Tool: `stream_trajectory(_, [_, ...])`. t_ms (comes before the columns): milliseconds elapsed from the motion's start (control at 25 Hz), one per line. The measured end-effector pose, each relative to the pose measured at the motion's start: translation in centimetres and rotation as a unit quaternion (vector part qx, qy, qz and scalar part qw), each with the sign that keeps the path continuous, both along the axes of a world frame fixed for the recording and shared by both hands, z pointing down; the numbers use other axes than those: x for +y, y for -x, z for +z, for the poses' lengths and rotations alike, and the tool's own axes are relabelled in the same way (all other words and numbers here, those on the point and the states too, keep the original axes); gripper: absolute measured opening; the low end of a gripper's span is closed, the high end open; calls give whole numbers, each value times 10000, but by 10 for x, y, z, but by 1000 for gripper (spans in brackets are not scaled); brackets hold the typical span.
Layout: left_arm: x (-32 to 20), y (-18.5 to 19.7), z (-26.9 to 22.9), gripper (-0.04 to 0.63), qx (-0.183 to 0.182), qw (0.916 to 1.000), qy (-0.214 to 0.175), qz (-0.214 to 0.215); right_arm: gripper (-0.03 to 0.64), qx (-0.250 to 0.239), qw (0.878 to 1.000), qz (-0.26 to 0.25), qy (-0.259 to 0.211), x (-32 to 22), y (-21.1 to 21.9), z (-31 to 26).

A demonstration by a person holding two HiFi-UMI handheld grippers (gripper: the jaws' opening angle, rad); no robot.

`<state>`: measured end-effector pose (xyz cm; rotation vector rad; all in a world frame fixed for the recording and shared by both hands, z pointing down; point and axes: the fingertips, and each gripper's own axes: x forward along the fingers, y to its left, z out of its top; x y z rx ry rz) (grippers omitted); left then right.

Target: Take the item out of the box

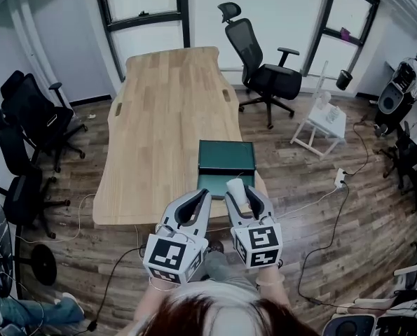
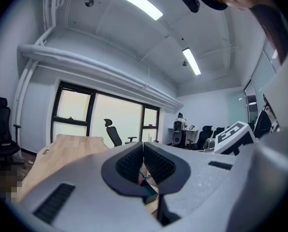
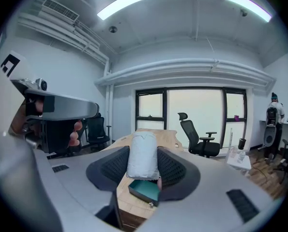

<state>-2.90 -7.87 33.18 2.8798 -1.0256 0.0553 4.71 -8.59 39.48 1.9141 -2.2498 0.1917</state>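
An open teal box (image 1: pixel 226 165) lies at the near end of the long wooden table (image 1: pixel 162 110), its lid flat behind it. My right gripper (image 1: pixel 240 190) hangs just above the box's near edge, shut on a white soft packet (image 1: pixel 235 187). In the right gripper view the packet (image 3: pixel 143 154) stands upright between the pads, with the box (image 3: pixel 144 189) below it. To its left, my left gripper (image 1: pixel 203 196) hovers over the table's near edge. In the left gripper view its pads (image 2: pixel 156 162) meet at the tip with nothing between them.
A black office chair (image 1: pixel 261 67) stands at the table's far right, and more black chairs (image 1: pixel 31 121) line the left wall. A small white side table (image 1: pixel 324 123) is on the right. Cables (image 1: pixel 320 208) trail over the wooden floor.
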Motion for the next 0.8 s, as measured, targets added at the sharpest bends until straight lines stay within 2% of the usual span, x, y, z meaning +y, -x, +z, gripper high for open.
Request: stream_trajectory(800, [54, 16, 0, 9, 69, 9999, -83, -9, 198, -395, 9964, 168, -737, 72, 4, -28])
